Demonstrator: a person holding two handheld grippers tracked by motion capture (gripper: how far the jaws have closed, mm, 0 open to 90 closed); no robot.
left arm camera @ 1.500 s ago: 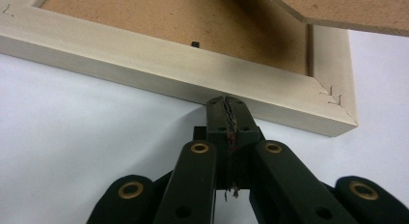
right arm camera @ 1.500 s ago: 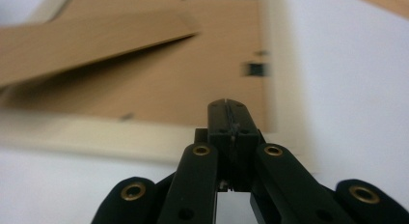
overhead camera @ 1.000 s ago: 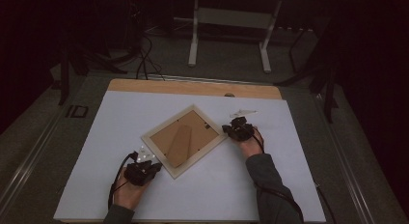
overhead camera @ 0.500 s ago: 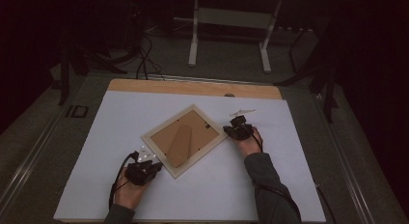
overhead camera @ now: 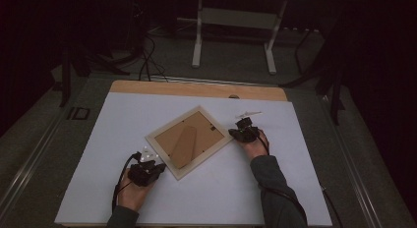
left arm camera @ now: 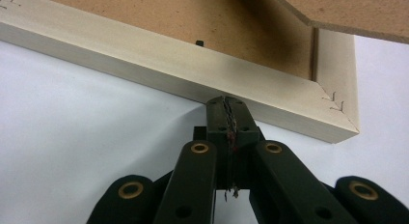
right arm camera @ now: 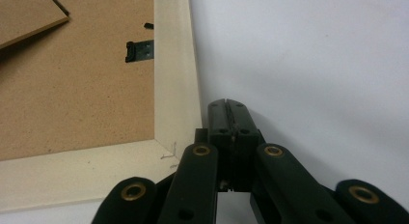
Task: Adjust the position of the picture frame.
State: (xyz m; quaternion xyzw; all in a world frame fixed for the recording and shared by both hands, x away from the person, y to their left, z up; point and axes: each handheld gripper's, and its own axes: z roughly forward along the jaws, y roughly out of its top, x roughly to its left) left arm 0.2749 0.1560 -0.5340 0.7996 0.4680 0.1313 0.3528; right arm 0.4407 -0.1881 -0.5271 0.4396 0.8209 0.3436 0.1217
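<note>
A wooden picture frame (overhead camera: 189,141) is laid face down, turned diagonally, near the middle of the white sheet (overhead camera: 98,125) on the table; its brown backing board and 1 small metal hanger (right arm camera: 141,50) are seen. The left gripper (overhead camera: 156,166) is closed on nothing, its tips set against the frame's near rail (left arm camera: 159,69). The right gripper (overhead camera: 235,133) is likewise closed and empty, just beside the frame's right corner.
</note>
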